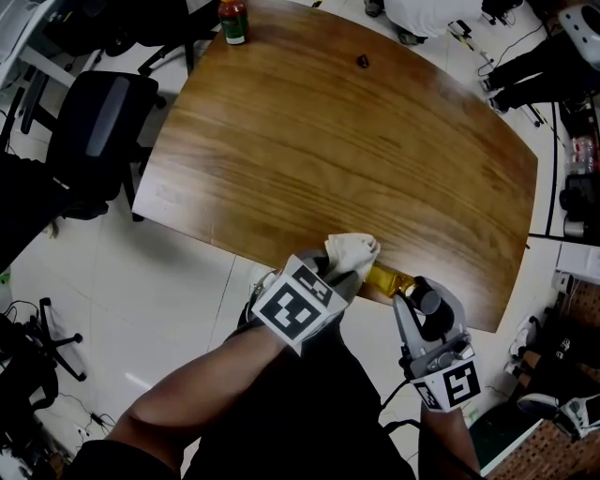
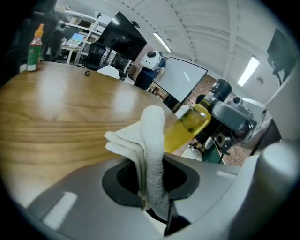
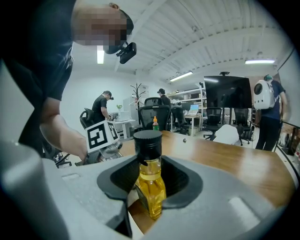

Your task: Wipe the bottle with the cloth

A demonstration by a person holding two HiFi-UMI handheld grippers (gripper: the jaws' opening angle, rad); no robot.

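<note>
Fingers (image 2: 121,182) of left gripper (image 1: 339,274) clamped on white cloth (image 1: 352,250), right gripper (image 1: 413,298) clamped on bottle (image 1: 385,278) (yellow liquid, black cap), cloth just beside bottle at its 10 o'clock, both over table (image 1: 328,141) edge at 6 o'clock

The cloth (image 1: 352,251) is showing white, the bottle (image 3: 151,187) yellow with a black cap, the counter (image 1: 347,141) brown wood-grain.

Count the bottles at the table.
2. A yellow bottle gripped in the right claw at the table's near edge; a red-capped bottle standing at its far edge. Others may be hidden.
</note>
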